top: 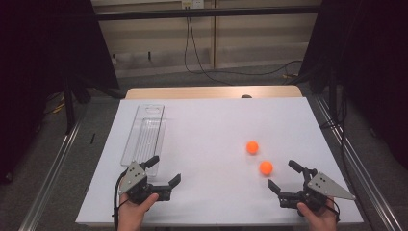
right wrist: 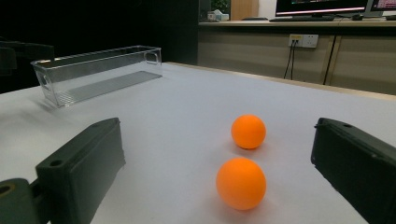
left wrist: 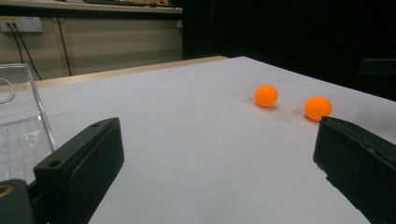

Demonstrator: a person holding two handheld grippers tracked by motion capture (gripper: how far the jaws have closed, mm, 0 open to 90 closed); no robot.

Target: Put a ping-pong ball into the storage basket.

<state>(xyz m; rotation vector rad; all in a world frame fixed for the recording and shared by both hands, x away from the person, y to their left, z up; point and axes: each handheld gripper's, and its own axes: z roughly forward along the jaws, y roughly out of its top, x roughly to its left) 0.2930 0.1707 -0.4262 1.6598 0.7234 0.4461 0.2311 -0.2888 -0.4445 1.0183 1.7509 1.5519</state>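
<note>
High view: we hold the left gripper (top: 165,171) at the near left of the white table (top: 211,120), jaws spread and empty, just in front of the near end of the clear plastic bin (top: 144,134). We hold the right gripper (top: 284,176) at the near right, jaws likewise spread with nothing between them. The near orange ball (top: 266,167) rests on the table just beyond its jaws; the far orange ball (top: 252,147) lies close behind it, apart and not touching.

In the right gripper view, the near ball (right wrist: 241,183) sits centred between the two open jaws, which suggests we have aligned this gripper for a first pick. The bin (right wrist: 98,72) lies well apart to the left, long axis running away from us, open side up to receive the balls.

In the left gripper view, both balls lie far off, so we judge this gripper is on standby beside the bin.
</note>
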